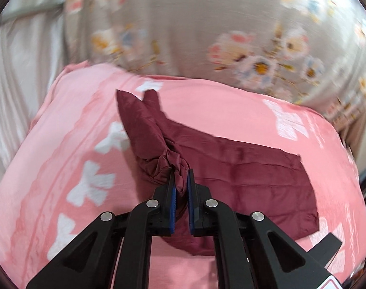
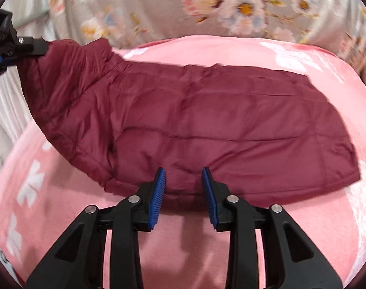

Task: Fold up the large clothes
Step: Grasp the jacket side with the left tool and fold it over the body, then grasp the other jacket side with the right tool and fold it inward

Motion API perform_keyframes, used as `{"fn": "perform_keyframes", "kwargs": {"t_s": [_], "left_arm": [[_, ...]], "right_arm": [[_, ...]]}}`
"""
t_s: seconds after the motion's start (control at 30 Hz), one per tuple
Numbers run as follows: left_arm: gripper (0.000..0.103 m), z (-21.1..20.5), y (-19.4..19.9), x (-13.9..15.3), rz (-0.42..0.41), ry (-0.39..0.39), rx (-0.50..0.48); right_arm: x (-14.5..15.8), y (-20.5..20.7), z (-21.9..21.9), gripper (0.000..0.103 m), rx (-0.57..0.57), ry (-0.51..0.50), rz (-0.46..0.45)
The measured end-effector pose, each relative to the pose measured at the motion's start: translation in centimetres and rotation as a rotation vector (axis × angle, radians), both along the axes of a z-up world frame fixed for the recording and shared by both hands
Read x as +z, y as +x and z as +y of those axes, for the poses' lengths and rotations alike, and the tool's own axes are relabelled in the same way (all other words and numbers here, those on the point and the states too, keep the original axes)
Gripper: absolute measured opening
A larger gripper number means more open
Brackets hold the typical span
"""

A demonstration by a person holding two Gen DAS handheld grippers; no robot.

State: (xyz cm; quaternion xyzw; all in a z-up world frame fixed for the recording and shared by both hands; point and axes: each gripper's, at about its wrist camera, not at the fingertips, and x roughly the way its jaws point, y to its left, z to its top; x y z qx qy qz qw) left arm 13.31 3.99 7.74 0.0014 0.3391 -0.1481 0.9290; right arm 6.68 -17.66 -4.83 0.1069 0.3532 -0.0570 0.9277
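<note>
Fabric fills both views: a maroon quilted jacket (image 2: 207, 120) lies spread across a pink blanket (image 2: 303, 228) with white bow shapes, on a bed whose grey floral sheet (image 2: 159, 4) shows at twelve o'clock. My left hand-held gripper (image 1: 180, 175) is clamped on a bunched part of the jacket, probably a sleeve or collar end, with the cloth puckered between its blue pads; from there a sleeve (image 1: 139, 120) trails off toward eleven o'clock, and the flat body of the jacket spreads toward three o'clock. In the right wrist view that same left hand-held gripper appears at nine o'clock, lifting the jacket's end off the blanket. My right hand-held gripper (image 2: 184, 173) is spread open and holds nothing; its fingertips hover at the jacket's near hem, at six o'clock of the garment. I judge the jacket light, puffy and soft, with a smooth shell that could slide from a shallow pinch, so I would bite deep on a stitched hem or seam rather than a loose panel. The padding will likely spring back and resist a crisp fold. Both views are somewhat blurred, so finer details such as a zip are unclear.
</note>
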Motion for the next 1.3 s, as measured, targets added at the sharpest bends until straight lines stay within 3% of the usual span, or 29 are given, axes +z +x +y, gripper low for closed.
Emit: {"fn": "perform_keyframes", "kwargs": {"t_s": [0.17,0.5,0.67,0.77,0.87,0.93,0.97,1.07,1.17,1.3], "left_arm": [[0.004,-6.8,-1.7,-0.1,-0.021,0.061,-0.1],[0.003,-17.7,-4.3,-4.3,0.048,0.151,-0.247],[0.002,-21.6,-5.9,-7.3,0.112,0.19,-0.321],[0.001,-23.6,-6.4,-10.1,0.201,0.202,-0.371],[0.007,-23.1,-7.1,-10.7,0.237,0.173,-0.37],[0.012,-21.6,-7.9,-8.9,0.224,0.126,-0.377],[0.02,-21.0,-8.2,-8.1,0.21,0.106,-0.38],[0.061,-17.3,-8.9,-4.5,0.104,0.051,-0.325],[0.062,-13.4,-7.6,-3.5,0.04,0.113,-0.148],[0.06,-8.3,-4.3,-5.7,0.15,0.101,0.021]], "right_arm": [[1.5,-3.0,-5.8,0.032,-0.117,0.013,-0.006],[1.0,-8.9,-15.4,0.032,-0.311,0.034,0.012],[0.3,-11.1,-18.0,0.032,-0.361,0.057,0.02],[0.0,-11.7,-19.0,0.032,-0.371,0.068,0.027],[0.3,-12.3,-19.6,0.037,-0.37,0.071,0.021],[1.2,-12.5,-19.8,0.049,-0.369,0.059,0.001],[1.9,-12.5,-19.9,0.05,-0.366,0.055,-0.017],[3.9,-11.9,-19.8,0.057,-0.336,0.076,-0.073],[5.7,-10.1,-18.7,0.063,-0.263,0.136,-0.127],[5.7,-6.1,-16.6,0.074,-0.139,0.232,-0.116]]}}
